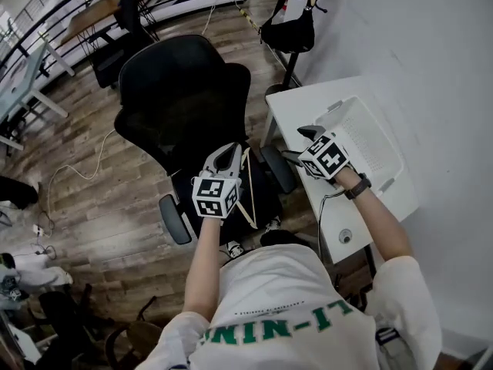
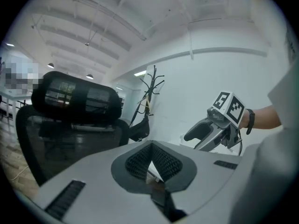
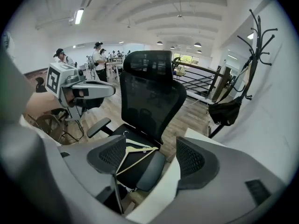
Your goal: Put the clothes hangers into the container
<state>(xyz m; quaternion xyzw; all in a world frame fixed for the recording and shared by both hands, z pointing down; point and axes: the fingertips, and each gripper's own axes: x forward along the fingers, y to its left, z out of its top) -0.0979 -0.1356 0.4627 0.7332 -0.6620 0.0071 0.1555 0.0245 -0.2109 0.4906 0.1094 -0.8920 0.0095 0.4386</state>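
Left gripper: clenched, empty.
Right gripper: released, empty.
Risk: I may hook two overlapping hangers off the chair, dropping one.

- Office chair: black, mesh back.
- Clothes hangers: pale cream.
- Container: white, fine grid pattern.
- Table: white.
- Floor: brown wood planks.
- Left gripper, right gripper: grey, with black-and-white square markers on the cubes.
- Shirt: white, green lettering.

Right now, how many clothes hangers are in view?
1 clearly: a hanger lying on the seat of the black chair. Overlapping bars may hide a second.
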